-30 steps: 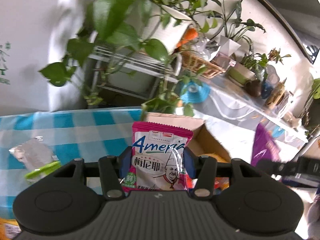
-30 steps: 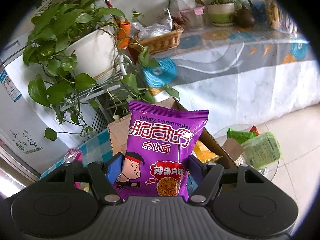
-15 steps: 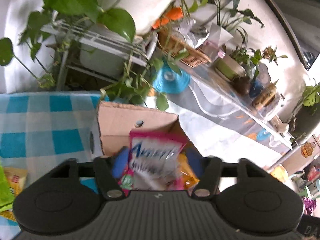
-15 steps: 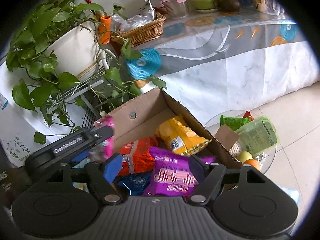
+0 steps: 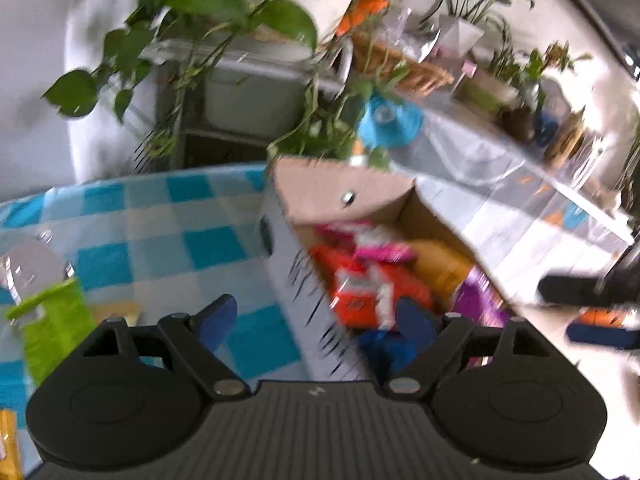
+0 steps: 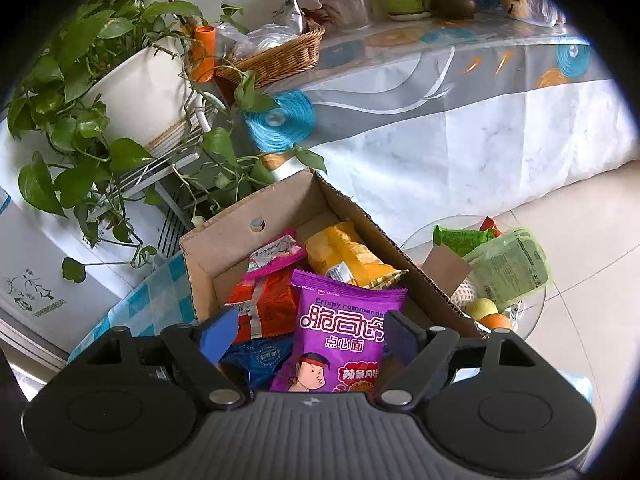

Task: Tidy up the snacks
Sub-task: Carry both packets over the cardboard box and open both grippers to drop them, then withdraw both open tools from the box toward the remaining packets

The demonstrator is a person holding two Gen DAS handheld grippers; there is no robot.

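Note:
An open cardboard box holds several snack packs. The pink pack lies at the box's back, next to a yellow pack and an orange-red pack. The purple pack lies in the box's front, resting between my right gripper's spread fingers. My left gripper is open and empty, over the box's left wall; this view is blurred.
A blue checked tablecloth lies left of the box, with a green pack and a clear bag. Potted vines hang behind the box. A glass side table with green packs stands right.
Both grippers opened. The pink pack dropped from the left gripper into the box, and the purple pack from the right gripper. The left gripper shifted left.

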